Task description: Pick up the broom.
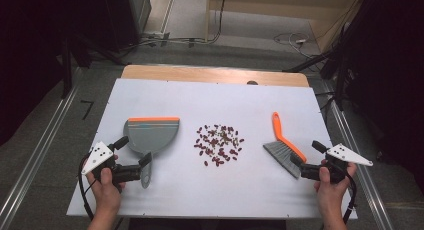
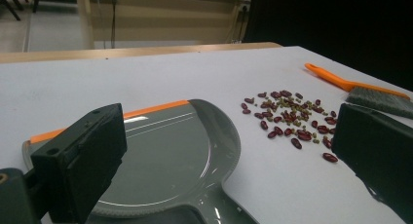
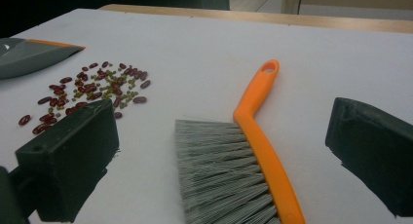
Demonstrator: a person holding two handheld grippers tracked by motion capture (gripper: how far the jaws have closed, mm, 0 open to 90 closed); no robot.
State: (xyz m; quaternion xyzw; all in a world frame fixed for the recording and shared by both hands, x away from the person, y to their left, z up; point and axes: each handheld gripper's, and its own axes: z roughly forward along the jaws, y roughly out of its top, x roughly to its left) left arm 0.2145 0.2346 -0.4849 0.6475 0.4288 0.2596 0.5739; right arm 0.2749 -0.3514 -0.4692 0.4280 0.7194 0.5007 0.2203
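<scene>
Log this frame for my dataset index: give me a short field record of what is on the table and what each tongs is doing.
surface: white table
dustpan: grey dustpan with orange lip, lying flat at left
spill: pile of red and green beans at centre
brush: orange-handled brush lying at right, bristles toward the beans
left tongs: left tongs open, jaws astride the dustpan handle, not closed on it
right tongs: right tongs open, jaws either side of the brush head
</scene>
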